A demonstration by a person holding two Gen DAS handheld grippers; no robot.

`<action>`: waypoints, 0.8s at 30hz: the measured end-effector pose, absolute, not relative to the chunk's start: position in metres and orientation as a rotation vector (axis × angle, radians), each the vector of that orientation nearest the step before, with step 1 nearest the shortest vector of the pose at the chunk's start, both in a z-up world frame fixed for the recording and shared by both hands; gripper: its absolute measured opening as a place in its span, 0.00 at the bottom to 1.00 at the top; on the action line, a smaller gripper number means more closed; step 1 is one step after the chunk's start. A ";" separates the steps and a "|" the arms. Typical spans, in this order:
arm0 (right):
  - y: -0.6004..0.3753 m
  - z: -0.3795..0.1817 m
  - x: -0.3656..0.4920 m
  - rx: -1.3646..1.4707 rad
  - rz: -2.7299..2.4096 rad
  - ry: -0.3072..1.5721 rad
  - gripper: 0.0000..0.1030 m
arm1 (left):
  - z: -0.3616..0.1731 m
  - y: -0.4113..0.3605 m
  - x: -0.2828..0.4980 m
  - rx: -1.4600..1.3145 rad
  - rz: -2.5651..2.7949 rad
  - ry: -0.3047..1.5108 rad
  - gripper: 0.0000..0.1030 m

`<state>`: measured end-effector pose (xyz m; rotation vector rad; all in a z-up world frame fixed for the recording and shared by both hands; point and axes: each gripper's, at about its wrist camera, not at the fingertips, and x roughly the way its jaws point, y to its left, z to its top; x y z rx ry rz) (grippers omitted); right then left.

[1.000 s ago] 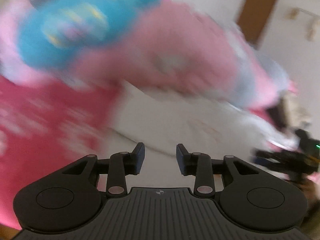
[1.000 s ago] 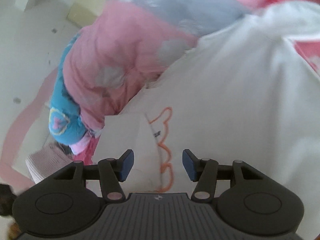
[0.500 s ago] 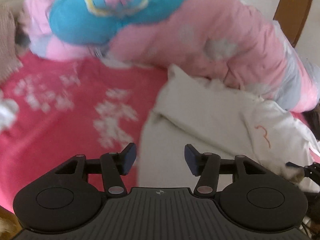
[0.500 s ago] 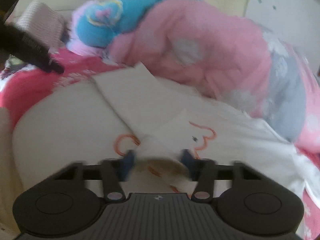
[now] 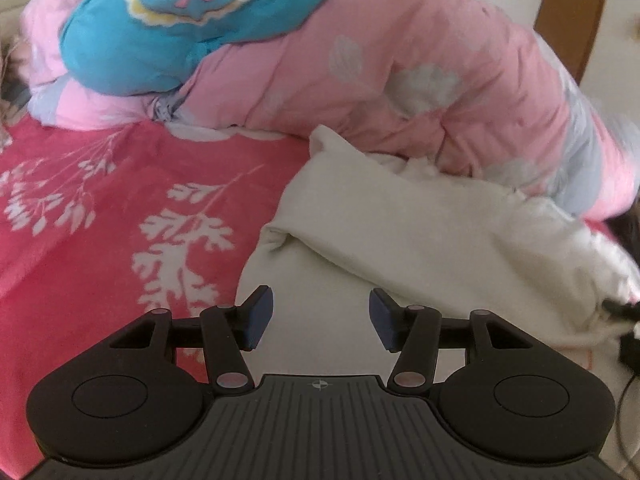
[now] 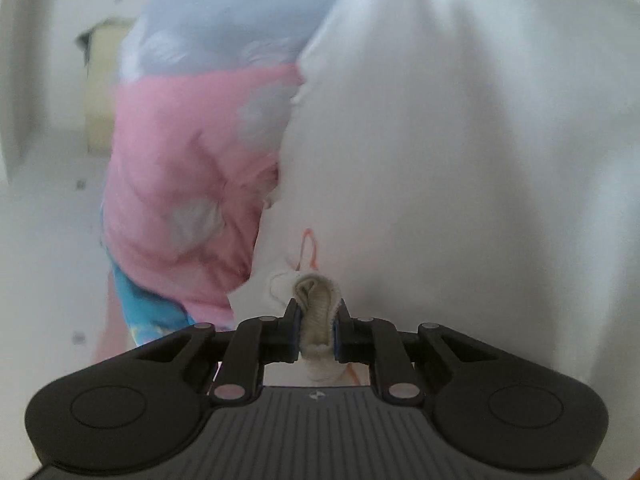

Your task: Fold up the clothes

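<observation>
The right tool (image 6: pixel 316 330) was clamped on a bunched edge of the white garment (image 5: pixel 420 248), likely to carry a fold. The left tool (image 5: pixel 321 318) gaped empty over the garment's 9 o'clock edge on the bed (image 5: pixel 100 200).

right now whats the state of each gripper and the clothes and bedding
left gripper: open, empty, over the garment's edge
right gripper: shut on bunched fabric
white garment: rumpled, partly folded over itself
pink quilt: heaped up
blue cushion: resting on the quilt
</observation>
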<state>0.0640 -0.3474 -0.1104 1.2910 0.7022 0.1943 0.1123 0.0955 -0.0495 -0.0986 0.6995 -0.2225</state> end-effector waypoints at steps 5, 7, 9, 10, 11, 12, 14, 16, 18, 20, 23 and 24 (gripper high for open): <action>-0.352 -0.092 0.072 1.376 0.275 0.634 0.12 | -0.052 0.079 0.123 0.039 -0.177 0.672 0.52; -0.355 -0.067 0.070 1.360 0.325 0.575 0.11 | -0.054 0.073 0.128 0.103 -0.134 0.648 0.52; -0.359 -0.042 0.068 1.341 0.374 0.516 0.11 | -0.057 0.069 0.133 0.156 -0.100 0.632 0.52; -0.364 -0.034 0.062 1.329 0.369 0.489 0.11 | -0.059 0.069 0.135 0.163 -0.098 0.636 0.52; -0.369 -0.027 0.056 1.317 0.363 0.462 0.11 | -0.061 0.069 0.138 0.167 -0.098 0.641 0.52; -0.375 -0.020 0.051 1.305 0.356 0.435 0.11 | -0.063 0.069 0.139 0.166 -0.100 0.647 0.52; -0.387 -0.021 0.045 1.289 0.297 0.438 0.11 | -0.066 0.068 0.141 0.169 -0.103 0.649 0.52; -0.394 -0.027 0.043 1.309 0.261 0.476 0.11 | -0.066 0.067 0.142 0.182 -0.102 0.644 0.52; -0.394 -0.026 0.044 1.312 0.261 0.485 0.11 | -0.064 0.066 0.141 0.190 -0.099 0.642 0.52; -0.392 -0.019 0.041 1.279 0.269 0.480 0.11 | -0.064 0.066 0.137 0.182 -0.099 0.646 0.52; -0.393 -0.014 0.034 1.191 0.208 0.493 0.11 | -0.062 0.075 0.129 0.122 -0.118 0.667 0.52; -0.393 -0.017 0.033 1.158 0.168 0.510 0.11 | -0.062 0.079 0.125 0.098 -0.126 0.675 0.52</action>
